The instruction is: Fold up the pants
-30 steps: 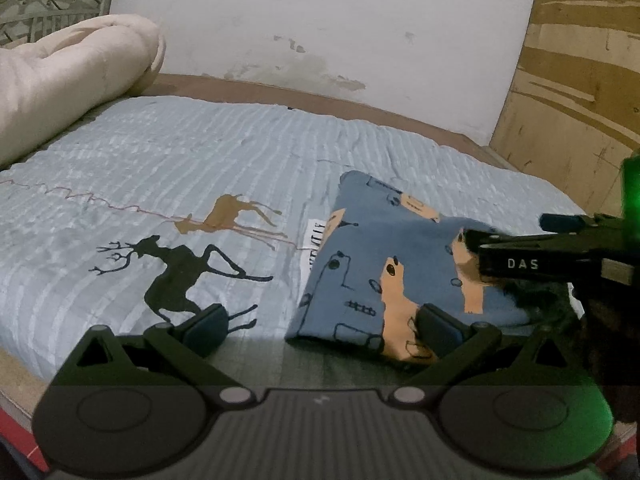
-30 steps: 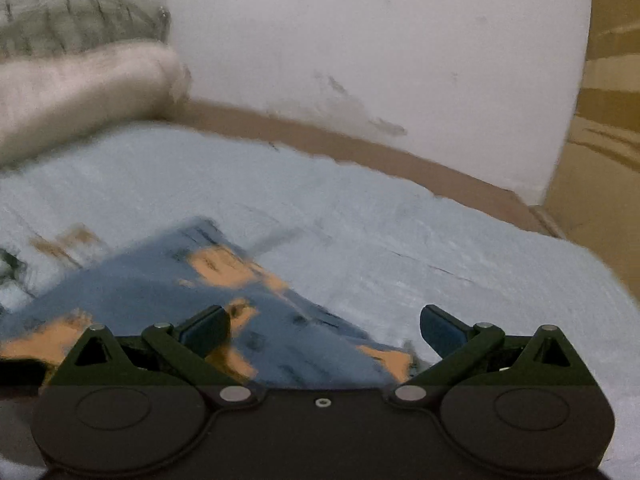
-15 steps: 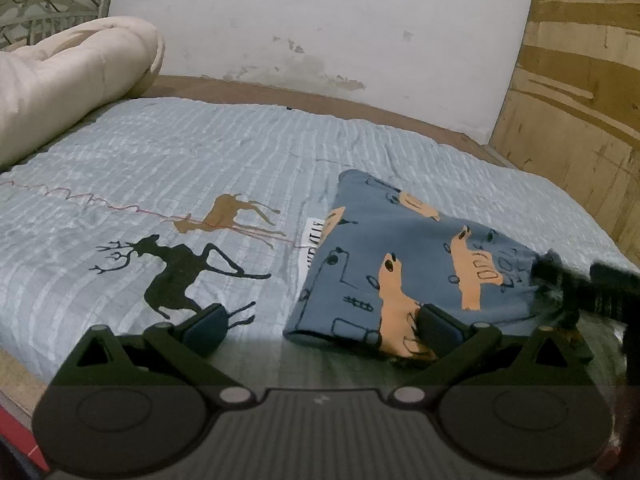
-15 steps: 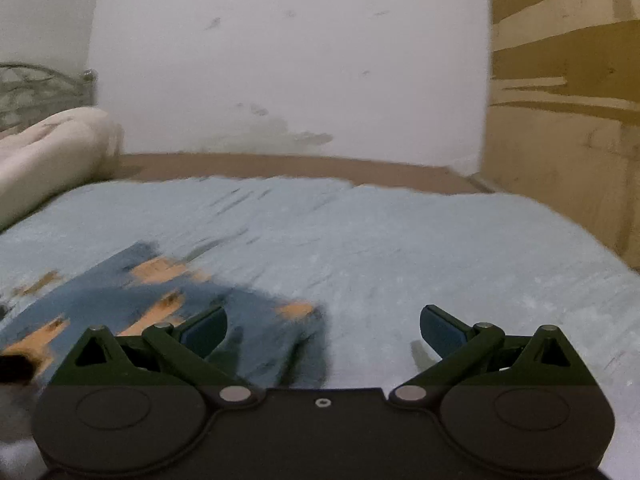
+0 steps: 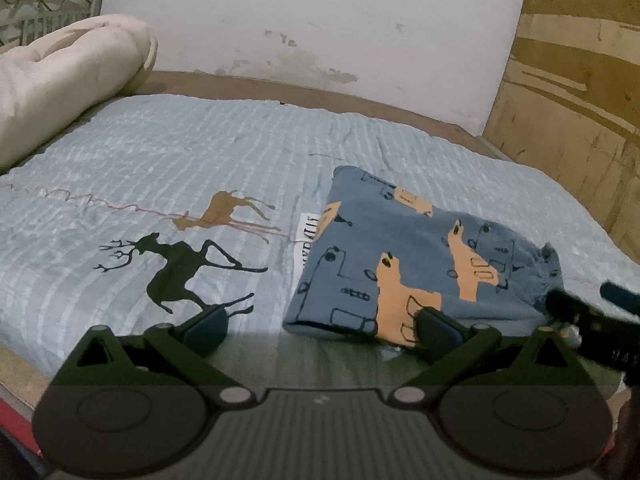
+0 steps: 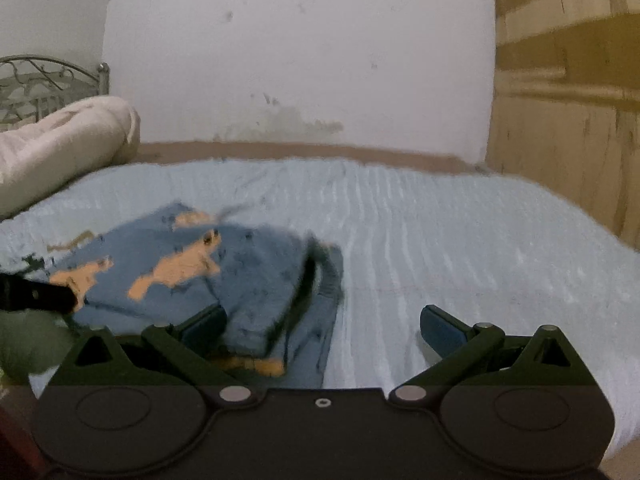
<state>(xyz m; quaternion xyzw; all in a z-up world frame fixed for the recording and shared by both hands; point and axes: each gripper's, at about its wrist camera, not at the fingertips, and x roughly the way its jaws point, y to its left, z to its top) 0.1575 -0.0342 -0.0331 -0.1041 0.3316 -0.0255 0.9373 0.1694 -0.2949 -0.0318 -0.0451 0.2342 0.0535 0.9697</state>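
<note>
A rolled cream quilt (image 5: 68,80) lay at the head of the bed (image 5: 200,152), clear of the work. The right view was blurred, so the folds were hard to read. The folded pants (image 5: 408,256) lay on the bedspread just ahead of the left gripper (image 5: 320,324) and right gripper (image 6: 322,326), both spread wide and empty.

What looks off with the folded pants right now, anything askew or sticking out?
The pants lie folded on the bedspread, but not squarely: at the right end a lower layer pokes out past the top fold, and the edge there looks bunched. Both grippers are open and off the cloth. Nothing spilled or damaged.
</note>
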